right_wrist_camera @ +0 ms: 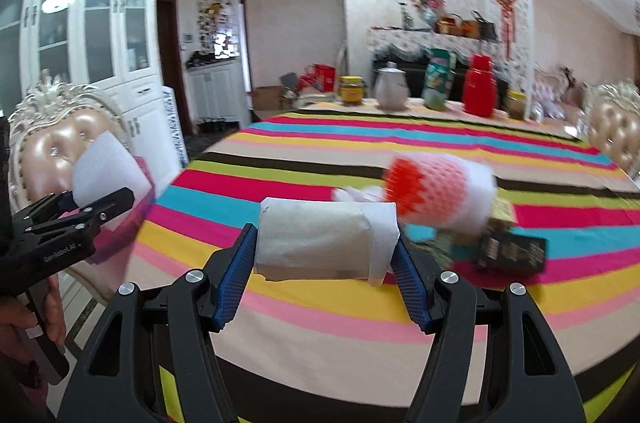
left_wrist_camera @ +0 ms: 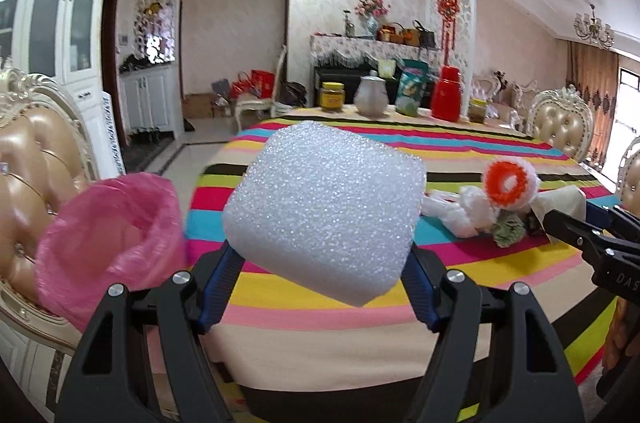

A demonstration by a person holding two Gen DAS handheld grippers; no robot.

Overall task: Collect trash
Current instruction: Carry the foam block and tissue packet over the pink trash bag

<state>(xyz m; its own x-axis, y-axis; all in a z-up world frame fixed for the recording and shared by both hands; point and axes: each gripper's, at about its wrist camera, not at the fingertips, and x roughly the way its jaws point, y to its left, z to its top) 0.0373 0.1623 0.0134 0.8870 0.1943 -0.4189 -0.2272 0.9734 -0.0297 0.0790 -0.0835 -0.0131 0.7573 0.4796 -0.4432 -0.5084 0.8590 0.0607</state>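
Trash in both grips: a white foam block (left_wrist_camera: 324, 211) and a folded grey-white paper packet (right_wrist_camera: 326, 241), each lifted above the striped tabletop (left_wrist_camera: 340, 319).

Left hand-held gripper (left_wrist_camera: 320, 287) pinches the foam block between its blue pads, with the pink plastic bag (left_wrist_camera: 108, 243) just to its left by the padded chair (left_wrist_camera: 32, 159); right hand-held gripper (right_wrist_camera: 324, 263) is clamped across the packet; a red-and-white foam net sleeve (right_wrist_camera: 440, 191), white wrappers (left_wrist_camera: 460, 211) and a dark box (right_wrist_camera: 514, 253) lie in a pile further right. Judging by the bag's open mouth, the foam should be carried fully over the rim before release; squeeze lightly, since foam likely springs; the packet can follow.
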